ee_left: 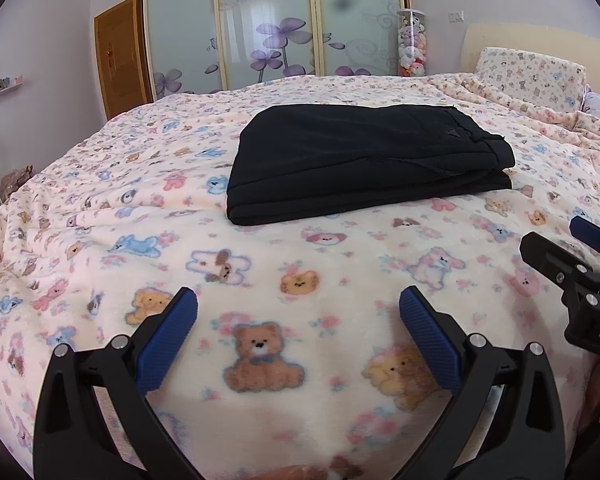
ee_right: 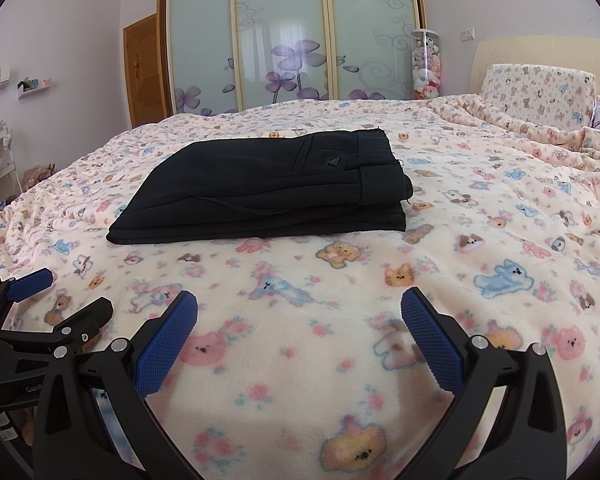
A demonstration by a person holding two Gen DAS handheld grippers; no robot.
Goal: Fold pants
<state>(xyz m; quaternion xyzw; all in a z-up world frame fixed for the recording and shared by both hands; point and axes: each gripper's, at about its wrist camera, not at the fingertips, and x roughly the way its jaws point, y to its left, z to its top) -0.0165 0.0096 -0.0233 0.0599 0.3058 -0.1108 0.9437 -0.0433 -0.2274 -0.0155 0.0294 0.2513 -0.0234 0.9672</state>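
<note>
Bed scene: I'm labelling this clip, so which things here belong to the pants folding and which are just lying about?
Part of the job:
- black pants, folded in a stack on the blanket
- left claw, open, empty
- right claw, open, empty
- teddy-print blanket, the work surface

Just lying about:
- pillow
- clear tube of plush toys
- sliding wardrobe doors
- wooden door

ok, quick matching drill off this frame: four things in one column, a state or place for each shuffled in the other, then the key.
Things:
1. pants
2. left gripper
3. plush-toy tube
4. pillow

States/places:
A. open, holding nothing
B. at the headboard, bear-print cover
C. folded in a flat stack on the blanket
D. upright beside the wardrobe doors

Pairs: 1-C, 2-A, 3-D, 4-B
</note>
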